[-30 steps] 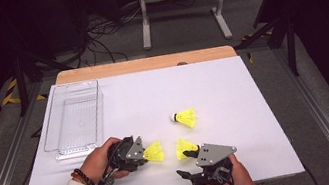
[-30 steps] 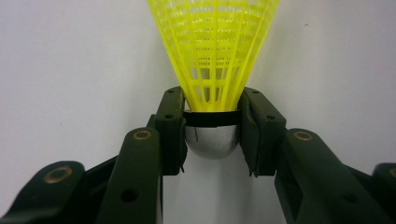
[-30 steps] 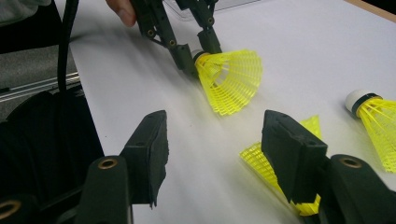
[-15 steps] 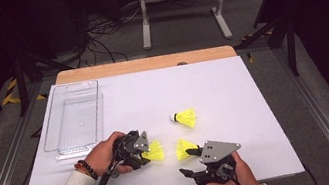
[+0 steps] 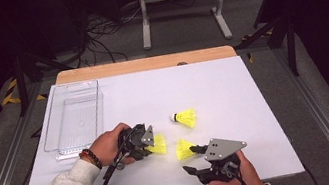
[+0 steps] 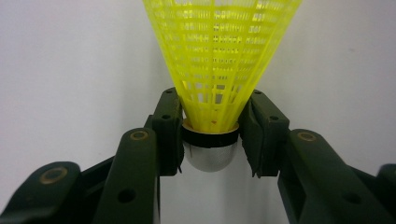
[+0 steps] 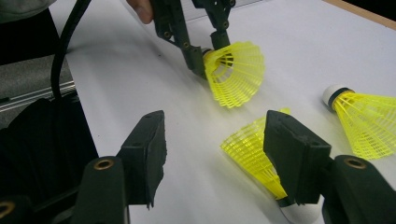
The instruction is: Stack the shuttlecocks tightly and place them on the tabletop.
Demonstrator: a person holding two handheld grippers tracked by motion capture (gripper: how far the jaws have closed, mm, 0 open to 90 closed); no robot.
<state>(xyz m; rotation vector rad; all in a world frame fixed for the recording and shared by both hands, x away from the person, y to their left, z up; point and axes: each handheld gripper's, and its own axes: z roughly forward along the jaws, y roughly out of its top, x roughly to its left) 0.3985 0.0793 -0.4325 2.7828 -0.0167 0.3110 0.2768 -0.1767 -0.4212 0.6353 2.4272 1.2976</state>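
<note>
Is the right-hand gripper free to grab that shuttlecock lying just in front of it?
Probably yes: the right gripper stands open, the nearest shuttlecock lies loose beside its jaw, and nothing blocks it.

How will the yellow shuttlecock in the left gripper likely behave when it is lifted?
The shuttlecock is probably very light: its skirt is open mesh. The left gripper clamps it at the cork neck, so the skirt likely stays undeformed. The rounded cork could slip if the grip loosens.

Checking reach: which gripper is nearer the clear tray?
Left. The left gripper, shut on a shuttlecock, sits just right of the tray; the right gripper is farther off, at the near edge.
</note>
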